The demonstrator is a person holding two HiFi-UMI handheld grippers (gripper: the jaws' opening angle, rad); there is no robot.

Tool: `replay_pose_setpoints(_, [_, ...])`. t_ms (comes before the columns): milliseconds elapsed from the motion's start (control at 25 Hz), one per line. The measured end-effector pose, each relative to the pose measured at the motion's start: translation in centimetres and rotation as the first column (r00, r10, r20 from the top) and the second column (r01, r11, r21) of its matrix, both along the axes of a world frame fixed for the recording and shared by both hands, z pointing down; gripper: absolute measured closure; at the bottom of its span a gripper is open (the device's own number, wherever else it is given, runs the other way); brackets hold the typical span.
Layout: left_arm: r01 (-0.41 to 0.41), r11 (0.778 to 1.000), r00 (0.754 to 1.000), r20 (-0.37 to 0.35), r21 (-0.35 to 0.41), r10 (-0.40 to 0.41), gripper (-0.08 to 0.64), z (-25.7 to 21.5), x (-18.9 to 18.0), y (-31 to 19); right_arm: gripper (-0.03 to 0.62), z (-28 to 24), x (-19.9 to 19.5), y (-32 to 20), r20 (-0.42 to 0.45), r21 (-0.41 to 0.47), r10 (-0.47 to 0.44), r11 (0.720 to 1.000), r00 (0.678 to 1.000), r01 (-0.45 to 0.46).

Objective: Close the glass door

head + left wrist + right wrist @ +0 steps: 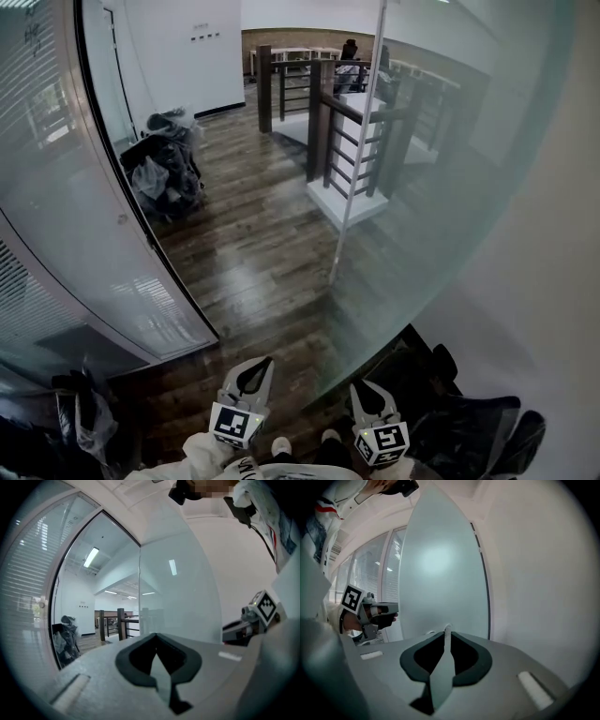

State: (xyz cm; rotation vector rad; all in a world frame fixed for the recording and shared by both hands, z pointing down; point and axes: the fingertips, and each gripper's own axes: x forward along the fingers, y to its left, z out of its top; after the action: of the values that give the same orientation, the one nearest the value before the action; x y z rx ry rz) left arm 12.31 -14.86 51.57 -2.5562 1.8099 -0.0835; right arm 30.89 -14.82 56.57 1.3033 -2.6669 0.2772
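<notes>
Left tool (259, 367) closed and empty, right tool (363, 389) barely parted, beside glass door (441, 206) edge.

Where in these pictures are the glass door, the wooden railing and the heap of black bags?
glass door (445, 216), head view, on its frosted pane.
wooden railing (315, 131), head view, on a dark post.
black bags (167, 173), head view, middle of the heap.

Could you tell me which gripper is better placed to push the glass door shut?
Probably the right gripper: it faces the glass door, while the left gripper points through the open doorway.
</notes>
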Motion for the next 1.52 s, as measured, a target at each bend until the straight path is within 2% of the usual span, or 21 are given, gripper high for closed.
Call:
replay_pose_setpoints(160, [0.078, 0.997, 0.997, 0.004, 0.002, -0.078, 0.558, -0.8, 0.0, -0.8, 0.522, 0.7, -0.6, -2.2, -0.021, 0.022, -0.142, 0.99, 0.99, 0.142])
replay_pose_setpoints(280, [0.135, 0.991, 0.991, 0.015, -0.001, -0.135, 0.558, -0.8, -0.2, -1.0, 0.495, 1.2, -1.5, -3.4, -0.031, 0.03, -0.249, 0.968, 0.968, 0.25])
replay_pose_setpoints(480, [0.245, 0.97, 0.969, 0.037, 0.004, -0.245, 0.558, -0.8, -0.6, -0.6, 0.437, 2.5, -3.6, -3.6, -0.031, 0.01, -0.476, 0.879, 0.879, 0.477])
replay_pose_setpoints(640, [0.322, 0.947, 0.945, 0.062, 0.003, -0.322, 0.558, -1.2, -0.8, 0.1, 0.422, 3.6, -4.5, -4.3, -0.01, 0.007, -0.579, 0.815, 0.815, 0.579])
replay_pose_setpoints(760, [0.392, 0.92, 0.918, 0.076, -0.014, -0.39, 0.558, -1.4, -1.3, 1.1, 0.414, 4.2, -5.8, -4.5, -0.022, 0.034, -0.647, 0.762, 0.762, 0.647])
replay_pose_setpoints(920, [0.464, 0.886, 0.883, 0.092, -0.014, -0.461, 0.558, -0.9, -2.1, 2.7, 0.41, 4.6, -7.3, -4.4, -0.015, 0.047, -0.704, 0.708, 0.71, 0.704])
replay_pose_setpoints(1040, [0.494, 0.869, 0.865, 0.101, -0.011, -0.491, 0.558, -1.0, -2.2, 3.3, 0.41, 4.5, -8.0, -4.4, -0.009, 0.053, -0.728, 0.685, 0.686, 0.727])
replay_pose_setpoints(1280, [0.535, 0.845, 0.841, 0.09, -0.007, -0.533, 0.558, -1.1, -2.3, 4.0, 0.445, 3.9, -9.1, -4.3, -0.006, 0.054, -0.756, 0.654, 0.655, 0.755])
replay_pose_setpoints(1520, [0.556, 0.831, 0.83, 0.081, -0.024, -0.552, 0.558, -1.3, -2.6, 4.6, 0.456, 3.8, -9.9, -4.5, -0.027, 0.056, -0.76, 0.647, 0.649, 0.76])
